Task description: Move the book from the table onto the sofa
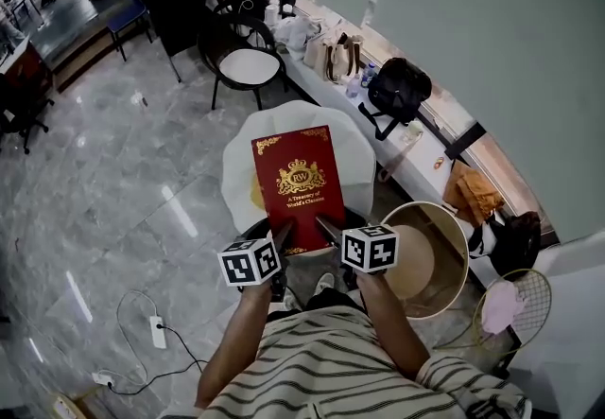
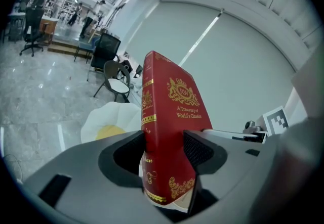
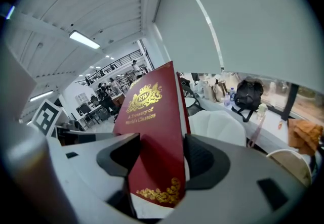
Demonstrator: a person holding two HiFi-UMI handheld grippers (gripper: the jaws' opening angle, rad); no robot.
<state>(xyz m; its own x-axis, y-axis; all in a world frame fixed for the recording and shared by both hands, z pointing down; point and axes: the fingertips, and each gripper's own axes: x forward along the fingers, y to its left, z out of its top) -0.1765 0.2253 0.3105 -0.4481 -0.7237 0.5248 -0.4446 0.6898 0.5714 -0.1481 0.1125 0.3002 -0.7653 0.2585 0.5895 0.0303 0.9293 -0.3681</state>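
Note:
A red hardback book [image 1: 298, 184] with gold crest and lettering is held up in the air in front of the person. Both grippers grip its near edge. My left gripper [image 1: 282, 235] is shut on the book's lower left corner, and in the left gripper view the book [image 2: 169, 137] stands clamped between the dark pads. My right gripper [image 1: 326, 228] is shut on the lower right part, where the book [image 3: 154, 142] fills the gap between the jaws. Below the book lies a white flower-shaped seat [image 1: 354, 148] with a yellow centre.
A round beige tub [image 1: 454, 256] stands at the right. A long white ledge [image 1: 416, 157] carries bags, a black backpack [image 1: 399, 86] and bottles. A black chair with a white seat [image 1: 248, 65] stands beyond. A power strip and cable [image 1: 156, 332] lie on the marble floor.

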